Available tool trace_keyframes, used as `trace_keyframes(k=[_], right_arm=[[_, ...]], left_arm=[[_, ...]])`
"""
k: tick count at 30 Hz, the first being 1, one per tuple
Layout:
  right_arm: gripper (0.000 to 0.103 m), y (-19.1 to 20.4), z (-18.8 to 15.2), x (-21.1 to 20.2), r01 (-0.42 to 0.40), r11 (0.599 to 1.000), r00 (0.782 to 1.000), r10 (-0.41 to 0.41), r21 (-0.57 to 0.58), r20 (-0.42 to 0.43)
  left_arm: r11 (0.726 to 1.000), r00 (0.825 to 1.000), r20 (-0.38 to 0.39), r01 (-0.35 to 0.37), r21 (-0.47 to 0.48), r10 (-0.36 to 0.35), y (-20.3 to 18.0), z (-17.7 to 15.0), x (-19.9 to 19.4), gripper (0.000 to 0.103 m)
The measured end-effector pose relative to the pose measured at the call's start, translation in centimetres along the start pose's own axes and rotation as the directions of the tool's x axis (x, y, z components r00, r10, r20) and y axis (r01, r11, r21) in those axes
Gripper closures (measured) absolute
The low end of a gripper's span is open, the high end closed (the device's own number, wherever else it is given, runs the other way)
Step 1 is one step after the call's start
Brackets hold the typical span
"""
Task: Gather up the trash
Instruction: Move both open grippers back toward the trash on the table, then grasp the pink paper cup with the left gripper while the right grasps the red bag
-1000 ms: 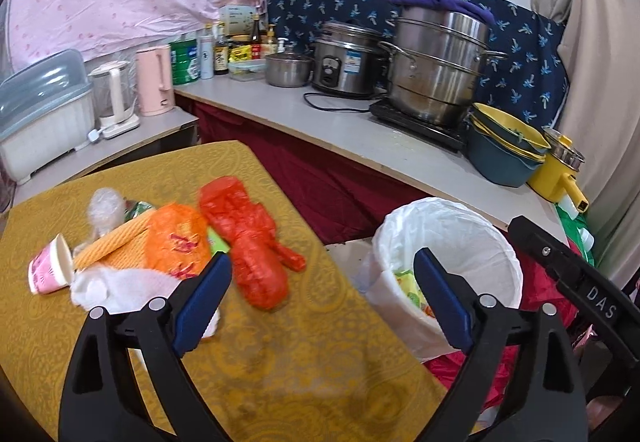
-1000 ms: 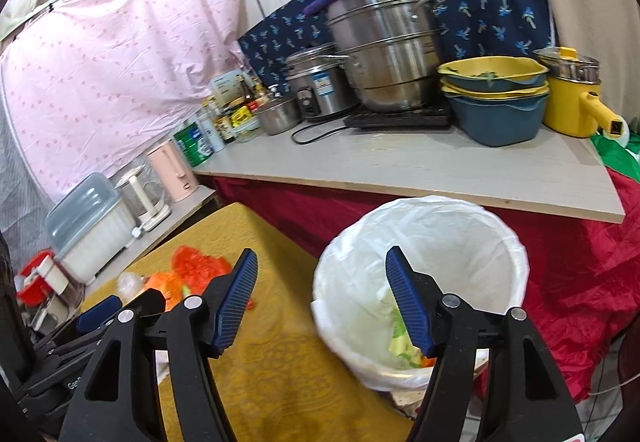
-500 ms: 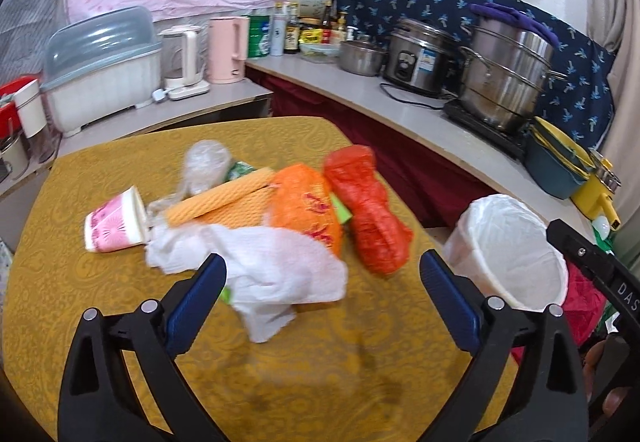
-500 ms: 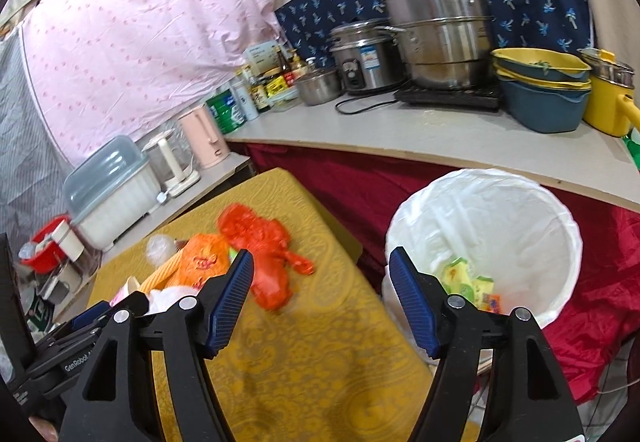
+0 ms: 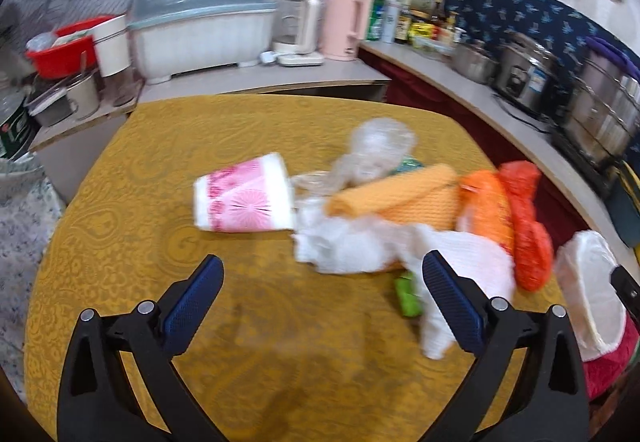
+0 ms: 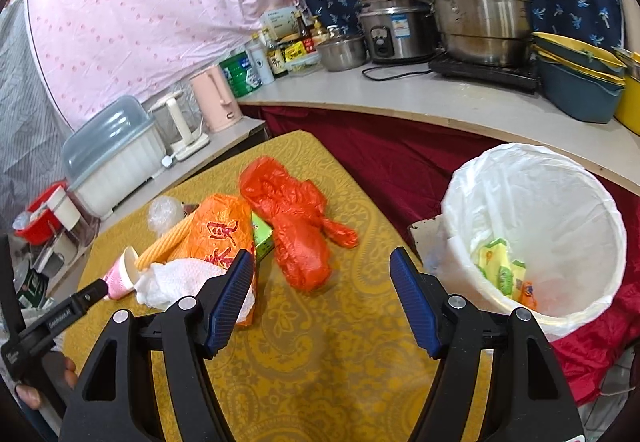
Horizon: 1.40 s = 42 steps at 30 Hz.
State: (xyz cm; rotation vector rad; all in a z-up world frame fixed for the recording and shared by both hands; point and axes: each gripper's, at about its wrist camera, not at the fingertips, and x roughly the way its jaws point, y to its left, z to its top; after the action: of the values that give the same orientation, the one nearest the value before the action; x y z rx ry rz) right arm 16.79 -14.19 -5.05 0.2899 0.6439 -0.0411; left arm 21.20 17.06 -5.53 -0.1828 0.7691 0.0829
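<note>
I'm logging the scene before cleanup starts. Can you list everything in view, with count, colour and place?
paper cup: 1, pink and white, on its side, left of the pile
white plastic bag: 1, crumpled, front of pile
orange cloth: 1, rolled, mid pile
orange bag: 1, printed, beside the cloth
red bag: 1, right of the pile
clear plastic: 1, behind the pile
green packets: 2, under the bags
table: 1, yellow patterned cover
bin: 1, white liner, right of table, wrappers inside
counter: pots, kettles, bottles, dish box
left tool: open, empty
right tool: open, empty
</note>
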Motion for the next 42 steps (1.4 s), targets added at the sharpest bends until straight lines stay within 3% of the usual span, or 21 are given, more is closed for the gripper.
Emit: trace_keyframes(k=[4, 11, 18, 31, 32, 35, 42], right_arm=[[0.035, 1.0, 0.2, 2.2, -0.002, 1.0, 1.0, 0.002, -0.013, -0.025], [0.035, 2.2, 0.3, 6.3, -0.003, 1.0, 0.998, 0.001, -0.026, -0.07], [0.035, 2.5, 0.3, 9.1, 0.007, 0.999, 0.995, -0.01, -0.035, -0.097], [0.035, 2.8, 0.5, 13.0, 0.02, 0.998, 0.99, -0.028, -0.058, -0.137], [0.036, 2.8, 0.5, 13.2, 0.024, 0.998, 0.989, -0.032, -0.06, -0.142], [0.058, 2.5, 0.4, 13.7, 0.021, 0.998, 0.986, -0.029, -0.051, -0.161], [0.072, 1.8, 0.5, 11.6, 0.022, 0.999, 0.993, -0.025, -0.03, -0.117]], left_arm=[[0.996, 0.997, -0.026, -0.078, -0.031, 0.077, 2.6, 0.9, 2.3, 0.008], [0.994, 0.993, -0.059, -0.1, -0.038, 0.097, 4.3, 2.3, 5.7, 0.008], [0.986, 0.98, -0.111, -0.167, -0.015, 0.165, 4.5, 3.3, 9.3, 0.008], [0.991, 0.985, -0.113, -0.136, -0.013, 0.133, 4.5, 3.3, 9.9, 0.015], [0.991, 0.985, -0.11, -0.132, -0.013, 0.13, 4.5, 3.3, 9.7, 0.015], [0.991, 0.986, -0.096, -0.134, -0.009, 0.133, 4.5, 3.3, 9.2, 0.015], [0.991, 0.99, -0.048, -0.133, -0.017, 0.132, 4.8, 3.6, 6.5, 0.015]])
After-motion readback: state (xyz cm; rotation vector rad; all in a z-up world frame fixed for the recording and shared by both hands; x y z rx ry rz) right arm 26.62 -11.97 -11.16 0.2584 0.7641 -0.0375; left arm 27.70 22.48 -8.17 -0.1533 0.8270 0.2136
